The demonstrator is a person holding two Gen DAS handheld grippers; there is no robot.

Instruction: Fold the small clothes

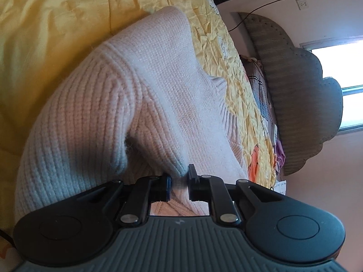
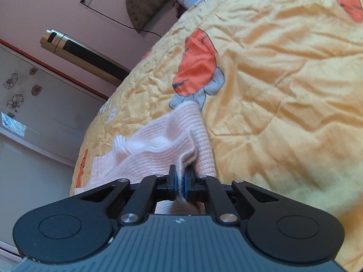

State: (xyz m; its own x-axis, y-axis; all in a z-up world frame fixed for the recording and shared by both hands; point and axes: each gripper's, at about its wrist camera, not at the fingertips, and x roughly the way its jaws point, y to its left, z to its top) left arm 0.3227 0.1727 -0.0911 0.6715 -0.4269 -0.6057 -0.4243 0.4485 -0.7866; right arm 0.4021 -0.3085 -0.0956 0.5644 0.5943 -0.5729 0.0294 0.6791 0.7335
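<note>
We hold the pink sweater (image 1: 140, 104) on the yellow bed (image 2: 283, 90) — both hand-held grippers, left (image 1: 179, 185) and right (image 2: 180, 187), pinch knit narrowly (thin bites); loosened jaws could drop it mid-fold.

We see a pale pink knitted sweater (image 1: 140, 104) lying on the yellow quilt (image 1: 56, 22), close to its edge. Its ribbed part is folded over the finer knit, and in the right wrist view the cloth bunches in soft ridges.
</note>
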